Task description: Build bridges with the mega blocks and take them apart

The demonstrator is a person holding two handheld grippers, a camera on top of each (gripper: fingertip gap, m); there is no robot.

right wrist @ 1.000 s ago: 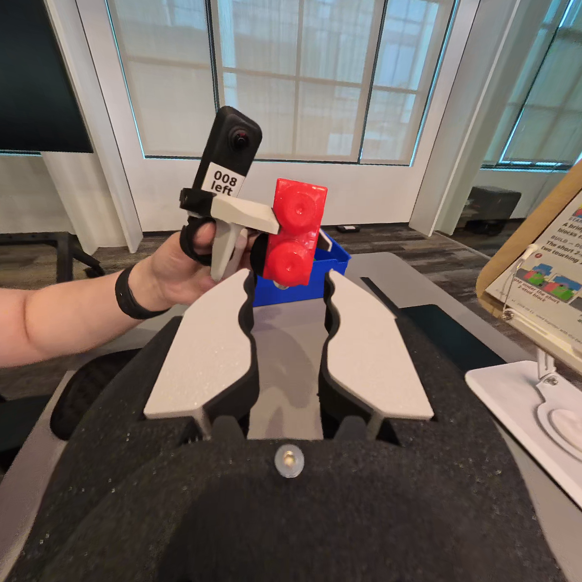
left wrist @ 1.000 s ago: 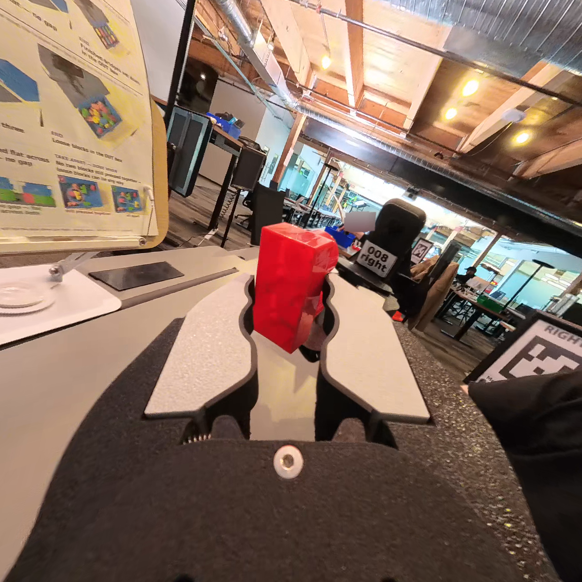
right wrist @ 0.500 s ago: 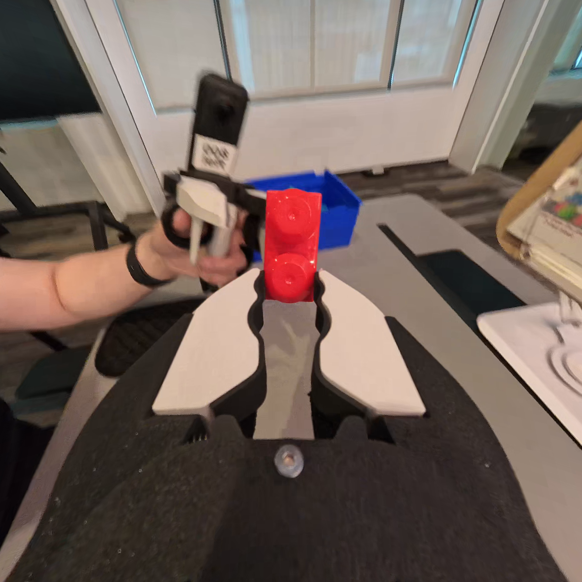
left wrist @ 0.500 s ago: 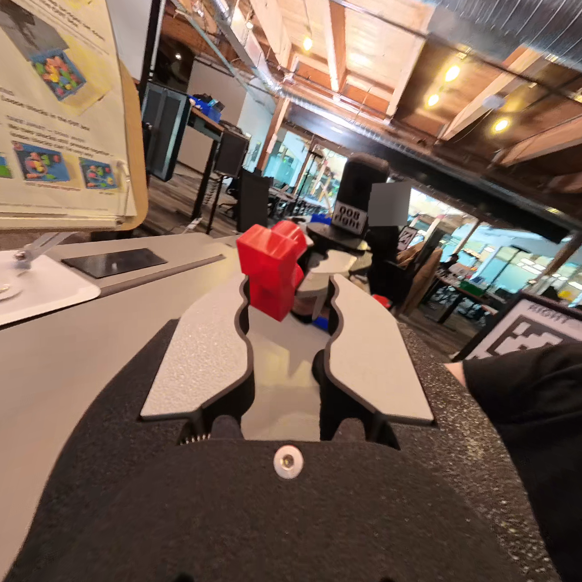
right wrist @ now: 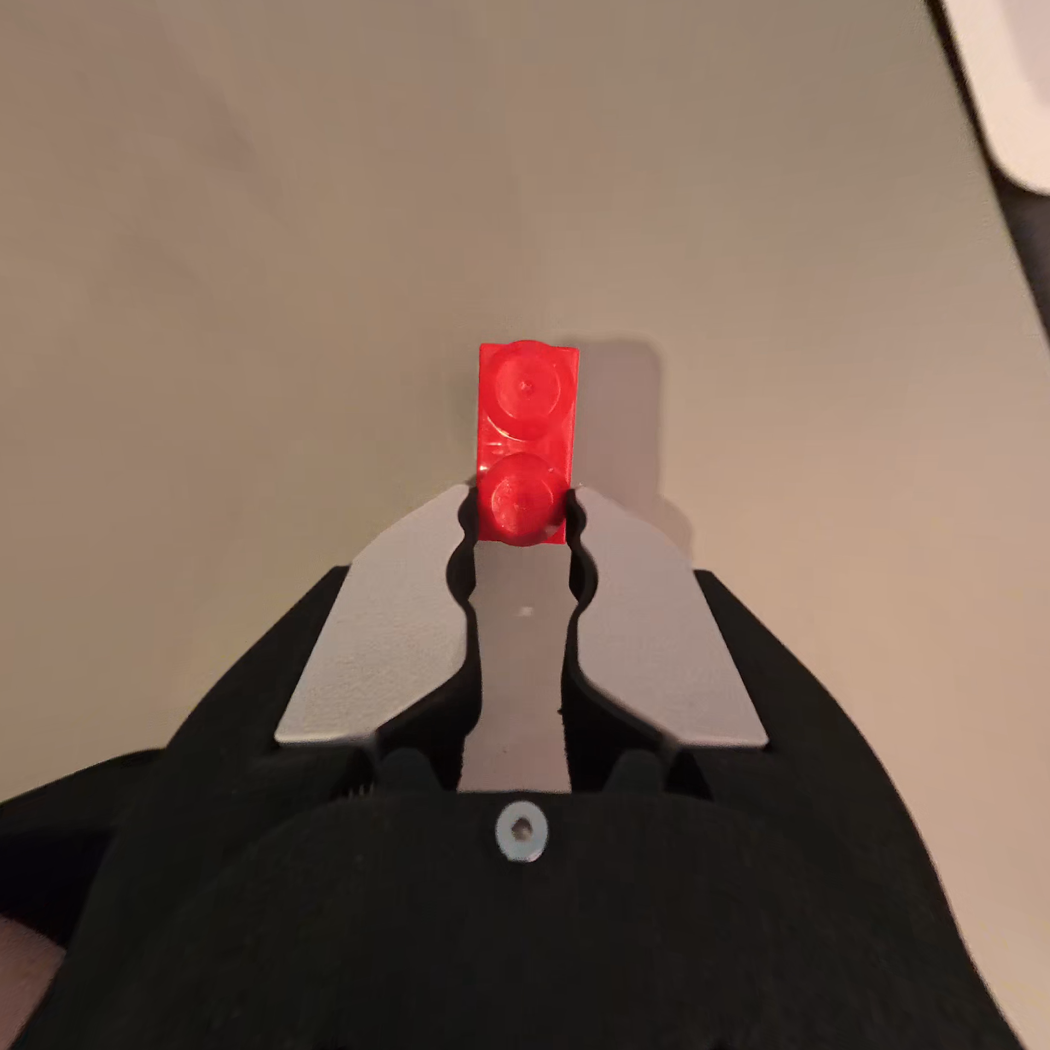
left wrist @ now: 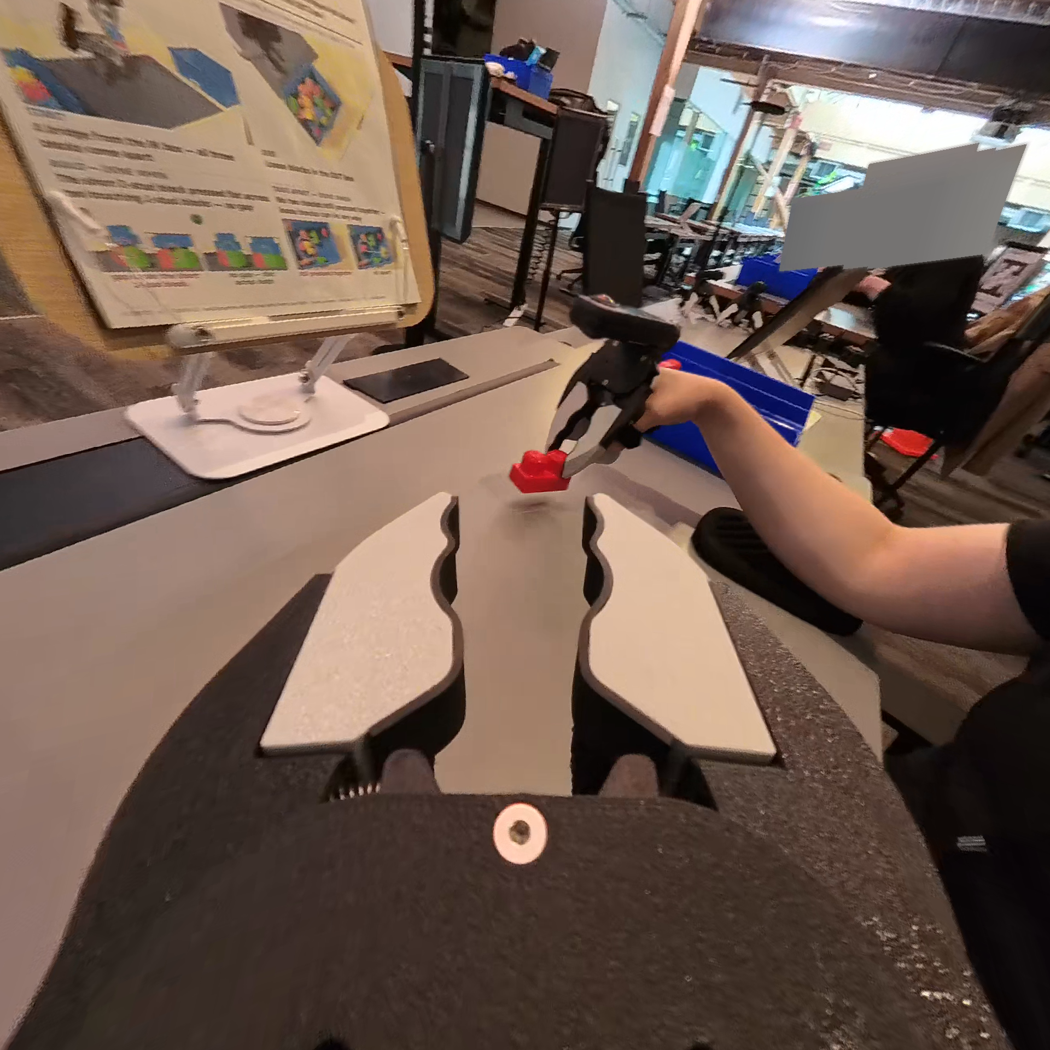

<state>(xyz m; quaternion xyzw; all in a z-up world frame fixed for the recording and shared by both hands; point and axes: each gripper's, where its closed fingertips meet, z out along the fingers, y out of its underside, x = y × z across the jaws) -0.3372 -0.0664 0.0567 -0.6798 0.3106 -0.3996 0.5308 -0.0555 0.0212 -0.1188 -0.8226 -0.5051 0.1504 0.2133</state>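
At the far left of the left wrist view, an instruction board (left wrist: 216, 165) with printed pictures leans on a white stand (left wrist: 255, 426) at the back edge of the grey table (left wrist: 142, 568). A dark flat plate (left wrist: 406, 379) lies on the table just right of the stand's base.

In the middle foreground, the left gripper (left wrist: 518, 505) has its two pale fingers spread apart with only bare tabletop showing between them; it holds nothing. The red two-stud block (left wrist: 538, 470) lies ahead of this gripper's tips and clear of them, low at the table surface, though whether it touches the table cannot be told from here.

Right of centre, the right gripper (left wrist: 568, 457) points down at the table and clamps the near end of that block. A hand (left wrist: 670, 398) grips its handle, the bare forearm running off to the right. Behind the hand sits a blue bin (left wrist: 755, 398), and a black rounded pad (left wrist: 761, 562) lies under the forearm.

In the right wrist view, looking down onto the table (right wrist: 227, 284), the right gripper (right wrist: 521, 494) has its fingertips pressed against both long sides of the block (right wrist: 528, 409), at the nearer stud. The studs face the camera and the farther stud projects beyond the tips. The block's shadow falls on the table to its right.
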